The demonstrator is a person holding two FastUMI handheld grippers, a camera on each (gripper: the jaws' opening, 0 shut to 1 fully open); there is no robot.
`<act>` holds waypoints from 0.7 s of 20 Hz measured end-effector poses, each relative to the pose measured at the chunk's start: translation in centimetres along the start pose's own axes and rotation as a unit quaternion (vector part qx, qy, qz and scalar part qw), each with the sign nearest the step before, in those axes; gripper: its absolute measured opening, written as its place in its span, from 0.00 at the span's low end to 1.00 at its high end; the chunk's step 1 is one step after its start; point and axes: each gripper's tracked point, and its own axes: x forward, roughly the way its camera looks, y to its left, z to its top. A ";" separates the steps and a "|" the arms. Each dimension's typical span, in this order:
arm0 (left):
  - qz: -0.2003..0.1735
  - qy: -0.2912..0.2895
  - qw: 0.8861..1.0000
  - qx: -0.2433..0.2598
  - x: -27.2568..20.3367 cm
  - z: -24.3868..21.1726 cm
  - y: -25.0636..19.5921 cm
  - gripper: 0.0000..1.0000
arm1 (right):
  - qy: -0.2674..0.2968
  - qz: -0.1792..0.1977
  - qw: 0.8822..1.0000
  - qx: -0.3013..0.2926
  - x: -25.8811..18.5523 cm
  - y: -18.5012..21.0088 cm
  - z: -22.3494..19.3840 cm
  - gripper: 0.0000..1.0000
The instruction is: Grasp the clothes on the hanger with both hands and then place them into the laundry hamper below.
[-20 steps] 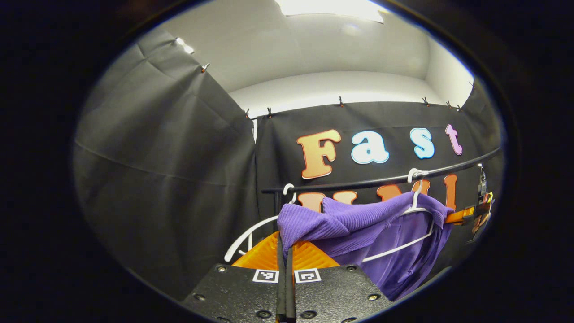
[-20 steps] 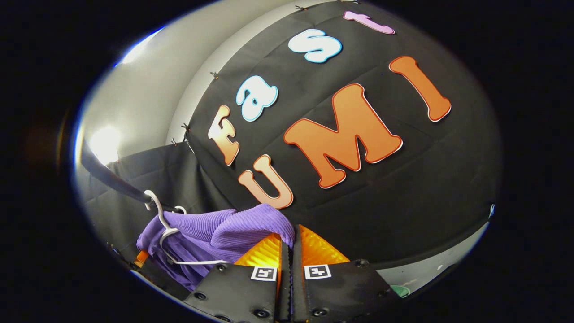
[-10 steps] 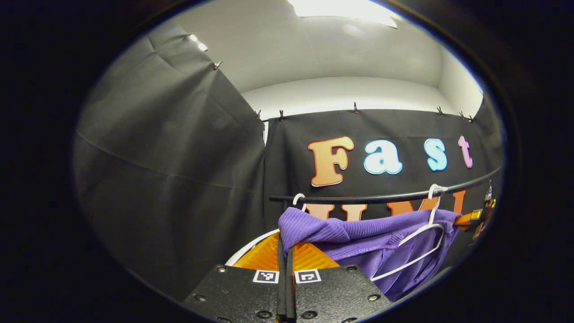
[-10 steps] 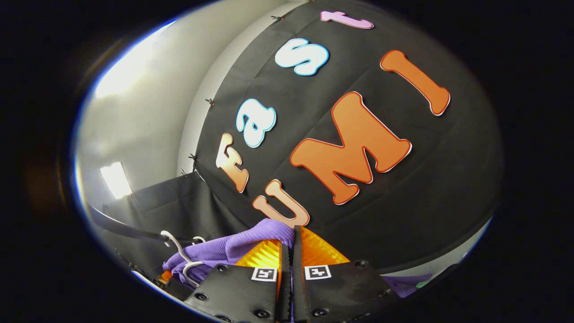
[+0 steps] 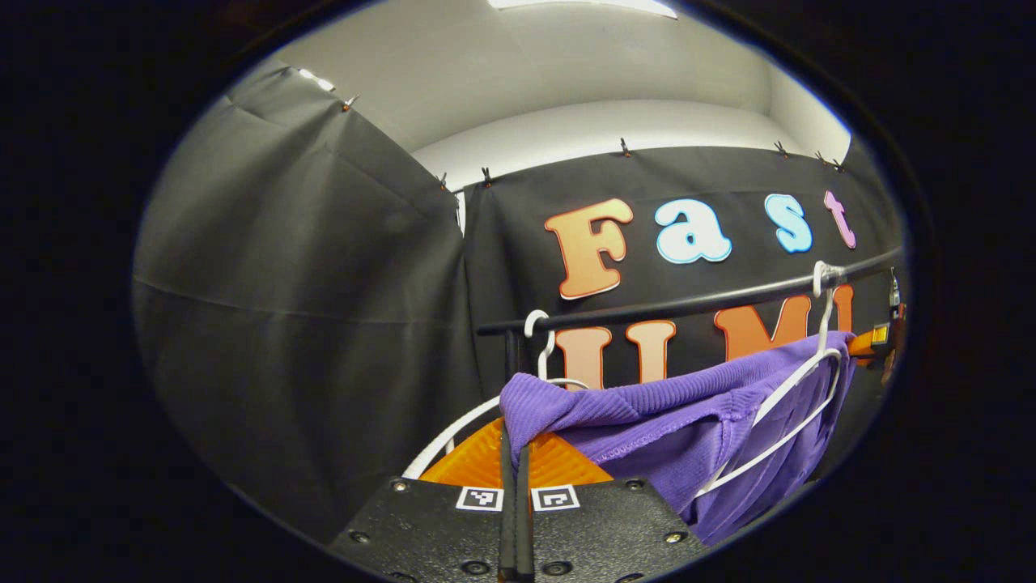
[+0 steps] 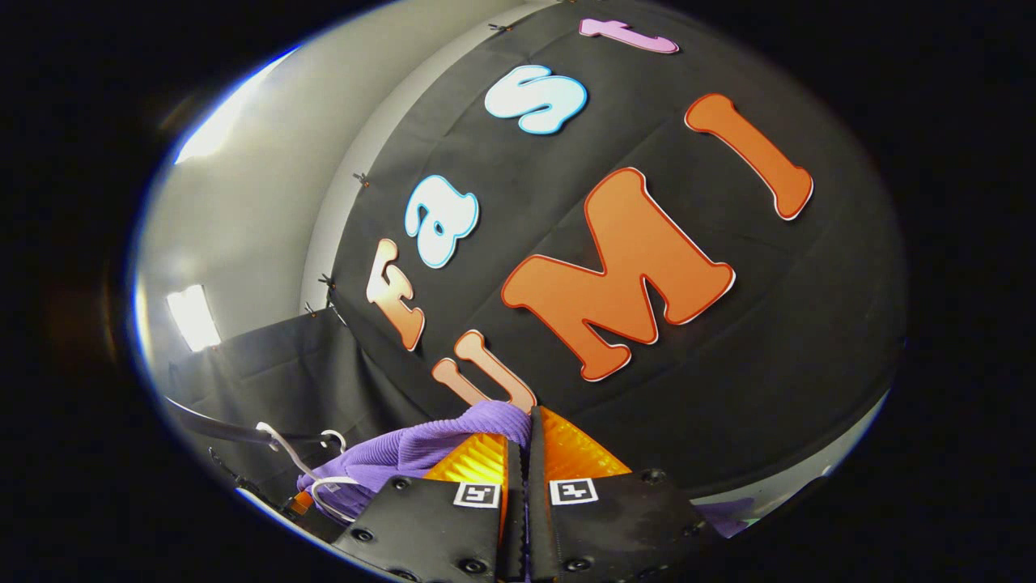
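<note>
Both hand-held grippers, left gripper (image 5: pixel 515 433) and right gripper (image 6: pixel 522 441), clench the purple ribbed-knit garment (image 5: pixel 647 409) stretched between them, still draped over a white plastic hanger (image 5: pixel 797 380) on the black rail (image 5: pixel 688 306); lowering into the hamper remains.

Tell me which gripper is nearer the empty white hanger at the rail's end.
Left. The left gripper, shut on the purple garment, sits right beside the empty white hanger; the right gripper grips the garment's far end.
</note>
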 end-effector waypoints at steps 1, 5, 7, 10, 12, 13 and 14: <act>-0.002 0.009 1.000 0.002 0.4 -0.9 -0.3 0.00 | 0.006 -0.013 1.000 -0.002 0.4 -0.9 -0.4 0.09; -0.006 0.020 1.000 0.014 1.0 -3.8 -0.9 0.00 | 0.008 -0.020 1.000 -0.012 0.8 -1.5 -1.4 0.09; -0.006 0.032 0.999 0.013 0.9 -5.5 -1.0 0.00 | 0.021 -0.032 0.999 -0.017 1.0 -2.4 -2.4 0.09; -0.011 0.046 0.999 0.008 0.5 -8.2 -1.1 0.00 | 0.039 -0.052 0.998 -0.025 1.4 -3.9 -4.3 0.09; -0.014 0.063 0.998 0.004 0.1 -10.3 -1.1 0.00 | 0.051 -0.062 0.996 -0.027 1.4 -4.9 -5.7 0.09; -0.012 0.070 0.997 0.001 0.0 -11.3 -1.0 0.00 | 0.056 -0.066 0.996 -0.027 1.4 -5.3 -6.3 0.09; -0.011 0.079 0.997 -0.004 -0.1 -12.4 -0.8 0.00 | 0.058 -0.077 0.995 -0.032 1.5 -6.4 -7.0 0.09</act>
